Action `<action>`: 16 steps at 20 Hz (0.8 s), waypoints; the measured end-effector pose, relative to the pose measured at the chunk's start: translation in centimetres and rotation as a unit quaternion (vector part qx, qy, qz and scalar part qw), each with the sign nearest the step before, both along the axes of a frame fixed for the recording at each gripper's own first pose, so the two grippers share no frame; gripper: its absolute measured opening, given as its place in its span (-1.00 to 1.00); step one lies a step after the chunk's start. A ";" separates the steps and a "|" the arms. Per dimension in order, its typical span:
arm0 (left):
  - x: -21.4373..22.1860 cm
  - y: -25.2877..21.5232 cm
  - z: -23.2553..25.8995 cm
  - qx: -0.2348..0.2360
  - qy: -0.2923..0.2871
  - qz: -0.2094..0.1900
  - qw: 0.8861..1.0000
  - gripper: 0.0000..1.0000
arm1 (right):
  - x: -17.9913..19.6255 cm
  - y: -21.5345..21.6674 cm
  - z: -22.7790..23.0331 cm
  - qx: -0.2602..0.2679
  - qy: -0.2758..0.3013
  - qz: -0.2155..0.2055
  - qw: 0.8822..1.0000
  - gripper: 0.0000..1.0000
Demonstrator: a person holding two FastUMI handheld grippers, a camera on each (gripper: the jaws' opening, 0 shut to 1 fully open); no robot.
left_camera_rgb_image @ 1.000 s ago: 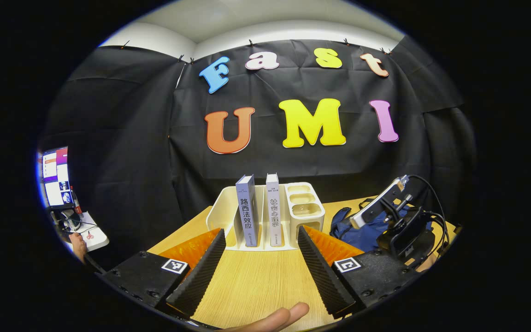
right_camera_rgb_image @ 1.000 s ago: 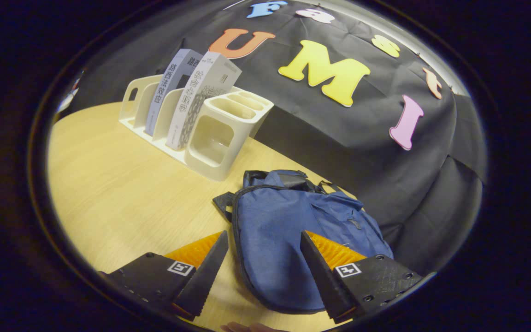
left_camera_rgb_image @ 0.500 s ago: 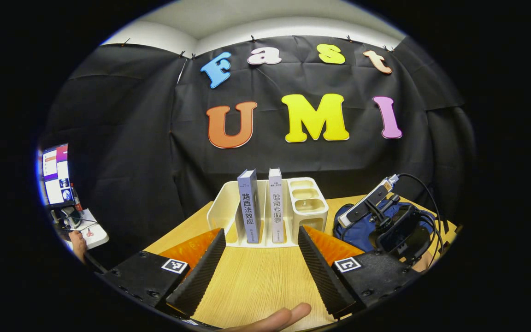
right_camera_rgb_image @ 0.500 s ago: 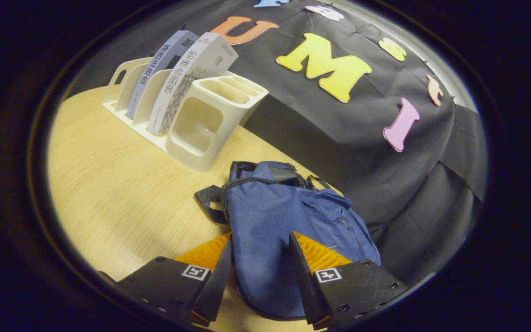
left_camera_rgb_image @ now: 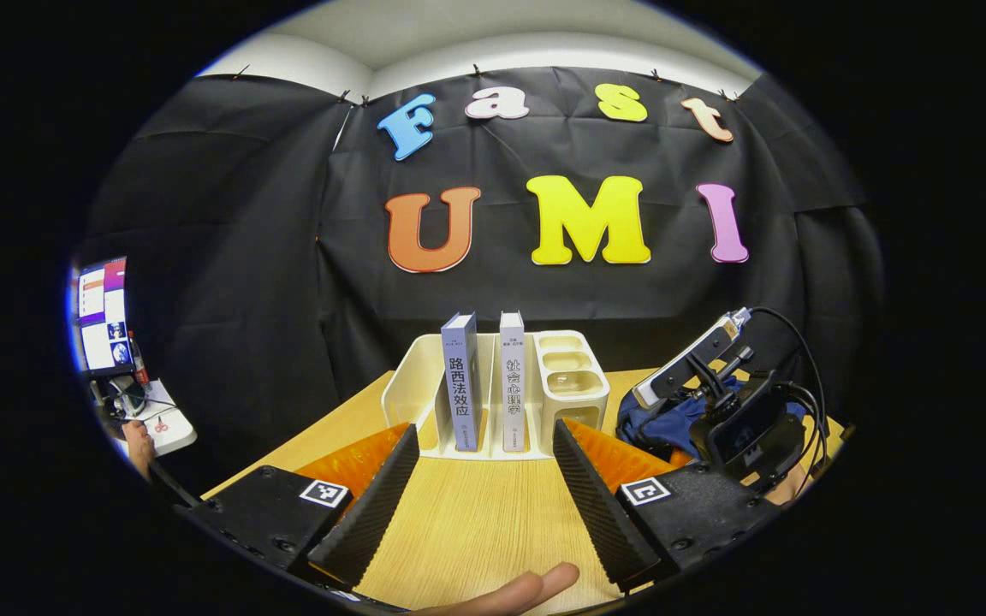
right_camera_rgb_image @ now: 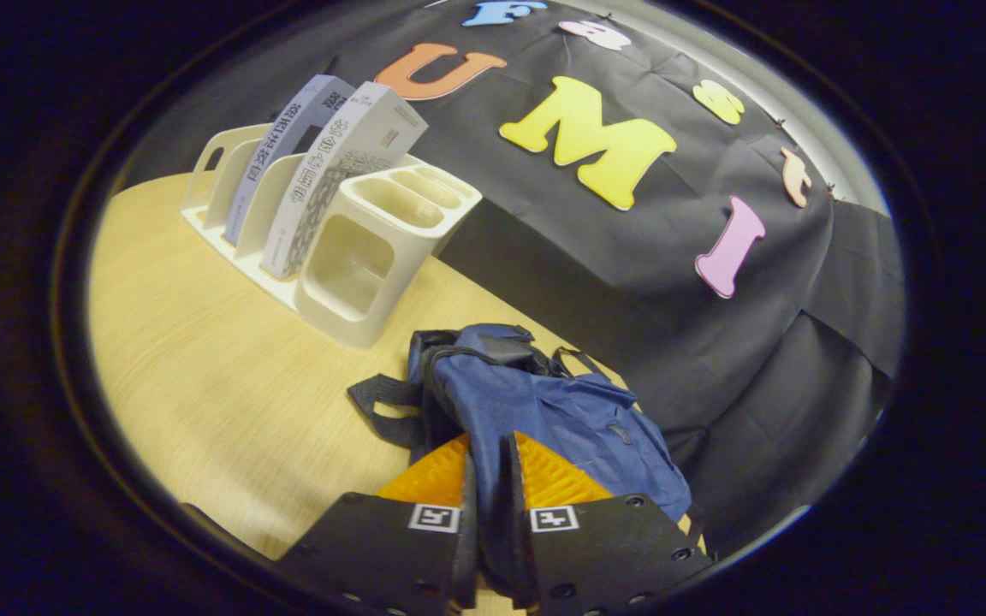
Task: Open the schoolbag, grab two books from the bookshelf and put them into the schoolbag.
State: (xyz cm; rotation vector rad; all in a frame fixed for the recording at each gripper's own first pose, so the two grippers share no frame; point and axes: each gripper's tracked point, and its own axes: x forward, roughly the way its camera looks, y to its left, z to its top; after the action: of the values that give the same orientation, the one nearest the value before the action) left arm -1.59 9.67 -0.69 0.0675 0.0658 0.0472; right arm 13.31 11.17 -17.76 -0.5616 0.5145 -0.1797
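Two books (left_camera_rgb_image: 484, 381) stand in your bookshelf (left_camera_rgb_image: 574, 385); right gripper (right_camera_rgb_image: 489, 496) jaws pinch the schoolbag (right_camera_rgb_image: 544, 402), left gripper (left_camera_rgb_image: 480, 488) jaws apart.

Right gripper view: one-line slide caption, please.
Right gripper pinches a fold of the blue schoolbag on the wooden table, two books standing in the white bookshelf behind.

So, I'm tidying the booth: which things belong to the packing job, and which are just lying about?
Job:
schoolbag, pinched by the right gripper
grey book
white book
bookshelf
left gripper, open

Lying about:
monitor
scissors
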 end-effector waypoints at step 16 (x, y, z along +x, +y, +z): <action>3.8 -1.1 -3.0 0.005 0.033 0.009 0.999 0.99 | 1.8 -4.7 6.9 0.119 -0.032 0.067 0.990 -1.00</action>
State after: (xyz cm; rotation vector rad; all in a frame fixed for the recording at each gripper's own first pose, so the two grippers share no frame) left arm 2.20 8.52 -3.68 0.0786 0.1318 0.0637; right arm 15.10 6.45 -10.86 -0.3539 0.4275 -0.0081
